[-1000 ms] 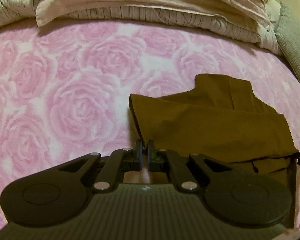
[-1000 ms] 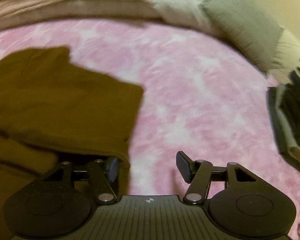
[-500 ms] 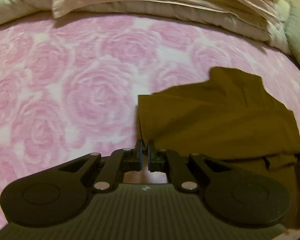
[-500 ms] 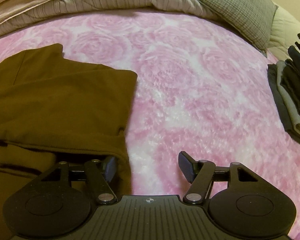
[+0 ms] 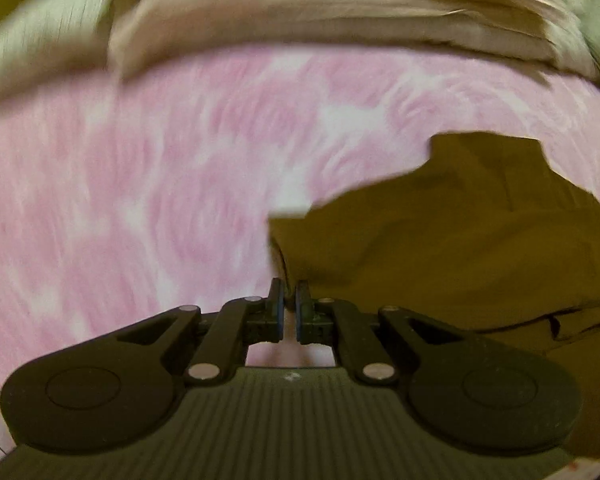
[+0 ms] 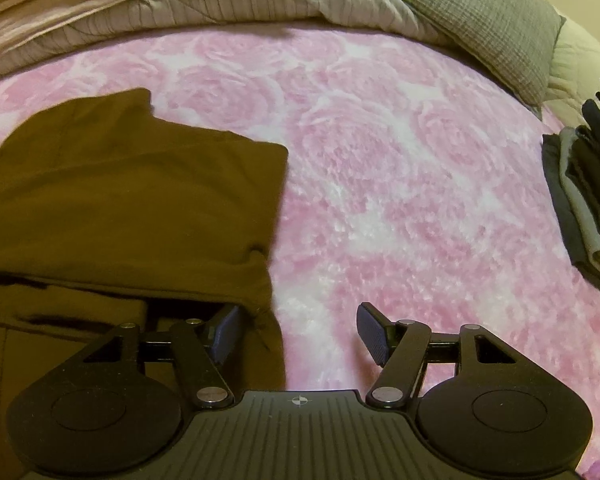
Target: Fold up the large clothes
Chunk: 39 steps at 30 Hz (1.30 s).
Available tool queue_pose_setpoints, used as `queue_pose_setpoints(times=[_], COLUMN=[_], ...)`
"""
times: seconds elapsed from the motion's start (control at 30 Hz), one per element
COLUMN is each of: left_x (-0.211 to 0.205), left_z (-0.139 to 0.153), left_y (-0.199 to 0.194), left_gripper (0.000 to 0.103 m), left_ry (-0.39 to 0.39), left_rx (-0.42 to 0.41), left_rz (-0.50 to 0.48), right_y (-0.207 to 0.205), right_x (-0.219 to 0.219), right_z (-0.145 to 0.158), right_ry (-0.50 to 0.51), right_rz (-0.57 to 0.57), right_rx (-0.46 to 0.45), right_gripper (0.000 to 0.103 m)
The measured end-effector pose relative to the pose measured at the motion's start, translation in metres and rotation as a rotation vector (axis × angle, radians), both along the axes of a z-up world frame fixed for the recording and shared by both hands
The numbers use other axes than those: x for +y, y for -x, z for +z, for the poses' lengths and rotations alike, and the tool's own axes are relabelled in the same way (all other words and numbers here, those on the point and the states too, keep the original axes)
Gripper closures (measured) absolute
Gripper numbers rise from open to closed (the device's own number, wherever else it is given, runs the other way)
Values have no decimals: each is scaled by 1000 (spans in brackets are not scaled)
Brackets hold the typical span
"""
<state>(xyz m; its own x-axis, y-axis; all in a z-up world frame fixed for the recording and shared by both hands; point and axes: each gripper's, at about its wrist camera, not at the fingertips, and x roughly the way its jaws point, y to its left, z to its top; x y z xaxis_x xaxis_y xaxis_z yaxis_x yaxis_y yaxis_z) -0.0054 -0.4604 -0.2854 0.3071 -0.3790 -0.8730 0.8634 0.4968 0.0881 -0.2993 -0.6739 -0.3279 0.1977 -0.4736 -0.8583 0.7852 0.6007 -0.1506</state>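
A brown garment lies partly folded on the pink rose blanket. In the left wrist view, which is blurred, the garment fills the right side and its near left corner runs down into my left gripper, which is shut on that edge. My right gripper stands open at the garment's near right corner. Its left finger is tucked under the folded top layer, its right finger is over bare blanket, and a hanging bit of cloth sits between them without being pressed.
Folded beige and striped bedding lines the far edge of the bed, with a grey pillow at the back right. A stack of dark folded clothes sits at the right edge. Bare pink blanket stretches left of the garment.
My left gripper has lifted and swung, still shut on the garment's corner, and its view is now blurred. The right gripper has stayed open at the same corner.
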Motion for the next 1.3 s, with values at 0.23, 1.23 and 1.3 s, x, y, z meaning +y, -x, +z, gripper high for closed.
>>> queue_pose_setpoints(times=[0.23, 1.23, 1.3], left_x=[-43, 63, 38], left_z=[-3, -41, -10], left_y=[73, -37, -8], left_gripper=[63, 101, 102], left_ry=[89, 315, 323], left_rx=[196, 302, 103], left_rz=[-193, 539, 299], right_y=[11, -2, -4], right_x=[10, 10, 10], right_z=[8, 10, 14], right_ry=[-1, 46, 50], right_rz=[-19, 54, 50], right_rx=[-4, -4, -15], right_gripper=[42, 42, 42])
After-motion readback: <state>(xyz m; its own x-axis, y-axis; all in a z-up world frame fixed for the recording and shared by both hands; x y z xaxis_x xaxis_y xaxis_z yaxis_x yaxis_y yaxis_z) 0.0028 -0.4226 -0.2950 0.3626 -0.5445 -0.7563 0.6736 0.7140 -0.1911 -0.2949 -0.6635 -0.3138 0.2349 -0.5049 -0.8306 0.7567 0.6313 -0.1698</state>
